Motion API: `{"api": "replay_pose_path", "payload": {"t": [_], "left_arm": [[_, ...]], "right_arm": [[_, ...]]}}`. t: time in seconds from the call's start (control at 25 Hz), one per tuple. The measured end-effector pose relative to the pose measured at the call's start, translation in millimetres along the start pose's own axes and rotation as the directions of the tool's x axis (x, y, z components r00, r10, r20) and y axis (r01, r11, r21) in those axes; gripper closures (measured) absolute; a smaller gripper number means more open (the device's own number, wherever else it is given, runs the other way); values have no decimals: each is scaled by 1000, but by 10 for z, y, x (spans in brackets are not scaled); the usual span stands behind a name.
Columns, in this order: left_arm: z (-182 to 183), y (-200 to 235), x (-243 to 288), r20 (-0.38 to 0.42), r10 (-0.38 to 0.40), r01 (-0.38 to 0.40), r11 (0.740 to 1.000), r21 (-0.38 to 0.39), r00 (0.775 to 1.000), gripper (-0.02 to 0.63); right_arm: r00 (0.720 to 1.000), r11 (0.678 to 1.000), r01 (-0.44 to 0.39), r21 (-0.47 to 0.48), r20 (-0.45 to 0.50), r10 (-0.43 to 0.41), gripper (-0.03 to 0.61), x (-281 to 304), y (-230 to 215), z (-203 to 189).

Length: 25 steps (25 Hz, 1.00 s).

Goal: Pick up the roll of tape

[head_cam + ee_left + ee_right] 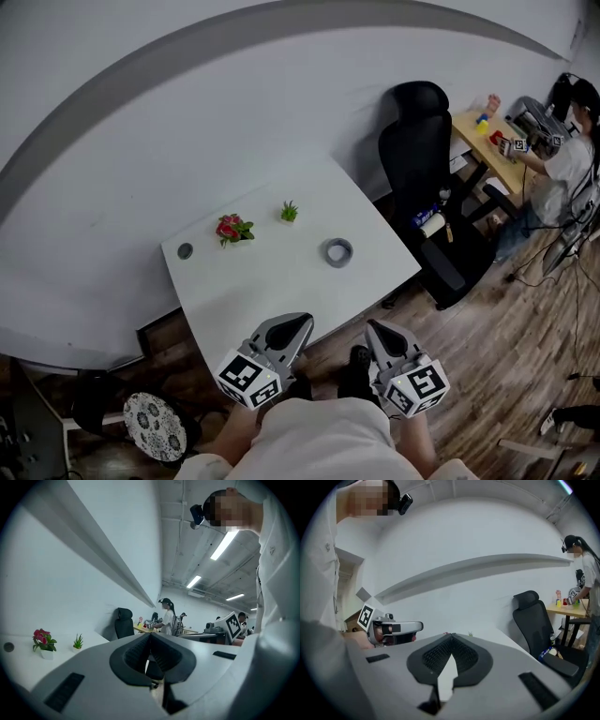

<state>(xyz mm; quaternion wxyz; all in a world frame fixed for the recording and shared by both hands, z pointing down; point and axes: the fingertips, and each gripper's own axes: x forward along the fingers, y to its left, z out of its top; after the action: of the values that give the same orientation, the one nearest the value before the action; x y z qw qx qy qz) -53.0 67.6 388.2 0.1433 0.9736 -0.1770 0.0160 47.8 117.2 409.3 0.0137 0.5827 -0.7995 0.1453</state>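
A grey roll of tape point(338, 252) lay flat on the white square worktop point(281, 286), towards its right side and well apart from both hand-held tools. The person stood at the worktop's near edge. The left claw point(298, 324) and the right claw point(376, 330) were held side by side close to that edge, each with its jaws pressed together and nothing between them, as both gripper views showed. Farther back on the worktop stood a small pot of red flowers point(232, 228) and a small green potted plant point(289, 212), with a dark round disc point(185, 250) near the left corner. A black office chair point(422, 169) stood beyond the right edge.

The roll looked light and rigid — a hollow ring likely to keep its shape under a pinch, though its smooth outer face could slip. The surest hold appeared to be across the ring's wall — one jaw in the central hole, the other outside. For that, a claw would first have to spread. The right claw looked the nearer of the two.
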Motion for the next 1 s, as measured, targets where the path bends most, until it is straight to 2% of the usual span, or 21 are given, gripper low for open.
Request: {"api": "replay_pose_path", "payload": {"t": [0.28, 0.56, 0.8, 1.0], "left_arm": [[77, 13, 367, 6, 118, -118, 993, 10, 993, 594], [134, 1, 754, 14, 215, -215, 976, 20, 977, 594], [101, -5, 992, 12, 321, -321, 947, 32, 947, 592], [2, -49, 1092, 18, 397, -398, 917, 13, 917, 592]], "right_arm": [[990, 990, -135, -29, -32, 134, 571, 165, -330, 144], [972, 972, -229, -58, -65, 225, 571, 249, -759, 249], [944, 948, -313, -52, -122, 305, 557, 287, -1096, 199], [917, 927, -371, -44, -171, 359, 517, 296, -1301, 138]]}}
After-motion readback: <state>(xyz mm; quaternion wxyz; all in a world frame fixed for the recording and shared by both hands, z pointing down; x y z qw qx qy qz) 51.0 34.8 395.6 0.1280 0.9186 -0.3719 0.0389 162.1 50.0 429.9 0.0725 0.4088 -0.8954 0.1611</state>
